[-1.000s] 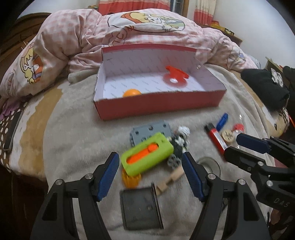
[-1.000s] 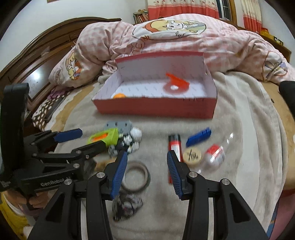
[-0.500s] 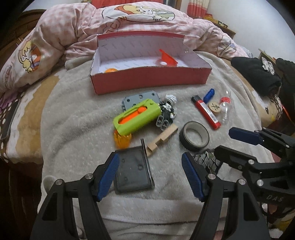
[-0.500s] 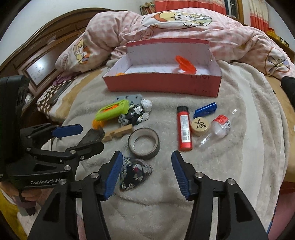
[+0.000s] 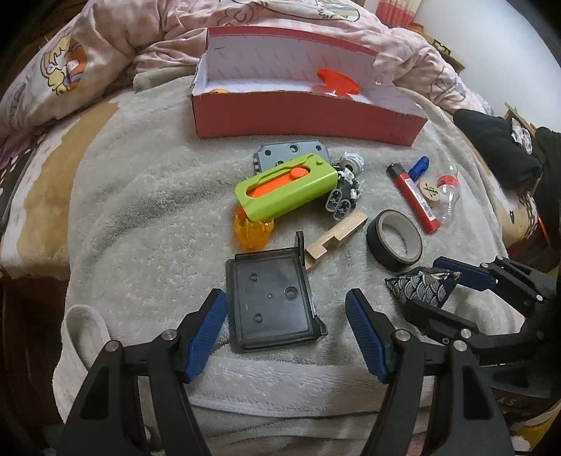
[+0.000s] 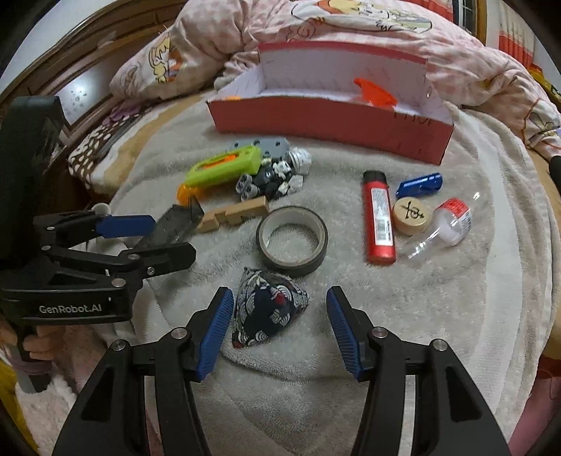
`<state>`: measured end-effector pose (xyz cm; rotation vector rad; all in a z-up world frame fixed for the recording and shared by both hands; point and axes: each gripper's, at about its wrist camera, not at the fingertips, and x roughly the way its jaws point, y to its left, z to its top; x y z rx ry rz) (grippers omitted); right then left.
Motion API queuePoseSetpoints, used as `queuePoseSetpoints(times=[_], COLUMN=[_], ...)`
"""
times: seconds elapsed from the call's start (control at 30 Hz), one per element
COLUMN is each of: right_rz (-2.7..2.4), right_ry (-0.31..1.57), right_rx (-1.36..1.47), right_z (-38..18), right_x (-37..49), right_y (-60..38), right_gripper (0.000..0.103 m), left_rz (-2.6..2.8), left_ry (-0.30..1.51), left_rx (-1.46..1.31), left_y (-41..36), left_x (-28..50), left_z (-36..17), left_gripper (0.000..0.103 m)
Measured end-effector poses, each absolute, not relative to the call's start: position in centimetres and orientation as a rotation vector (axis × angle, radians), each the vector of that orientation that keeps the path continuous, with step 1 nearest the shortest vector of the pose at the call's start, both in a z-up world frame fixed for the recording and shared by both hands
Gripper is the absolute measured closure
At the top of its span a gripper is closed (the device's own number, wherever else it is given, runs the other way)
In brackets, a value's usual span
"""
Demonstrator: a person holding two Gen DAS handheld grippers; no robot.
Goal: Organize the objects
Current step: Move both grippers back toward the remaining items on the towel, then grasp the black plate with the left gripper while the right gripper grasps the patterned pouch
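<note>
Left wrist: left gripper (image 5: 285,335) has pulled back from the green toy (image 5: 285,187); fingers wide apart, empty, straddling the dark plastic case (image 5: 271,301), flat on the grey blanket (image 5: 147,217).

Right wrist: right gripper (image 6: 280,331) also backed off; spread wide, holding nothing, patterned pouch (image 6: 268,310) between the pads. Tape roll (image 6: 291,240) just beyond. Red box (image 6: 329,121) sits at the far side, pink quilt (image 6: 350,21) behind.

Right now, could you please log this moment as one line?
left tongs: open over black tray | right tongs: open around patterned pouch | red box: open
</note>
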<state>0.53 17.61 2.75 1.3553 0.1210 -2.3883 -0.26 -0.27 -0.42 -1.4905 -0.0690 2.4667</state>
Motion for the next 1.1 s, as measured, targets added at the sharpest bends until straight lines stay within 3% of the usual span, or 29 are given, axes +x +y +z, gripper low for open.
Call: queuePoseSetpoints(times=[0.67, 0.83, 1.1], right_rz=[-2.392, -2.392, -2.388], right_ry=[0.141, 0.137, 0.13], right_rx=[1.384, 1.382, 1.385], right_z=[1.79, 1.76, 1.65], right_x=[0.41, 0.41, 0.41], right_y=[17.13, 17.26, 17.33], right_gripper=[0.047, 0.047, 0.047], left_rz=[2.467, 2.492, 2.491], left_ry=[0.01, 0.032, 0.026], left_rx=[-1.488, -1.475, -1.462], left_y=[0.17, 0.18, -0.14], left_x=[-0.52, -0.31, -0.31], left_z=[-1.25, -1.07, -1.0], left_gripper=[0.03, 0.043, 0.048])
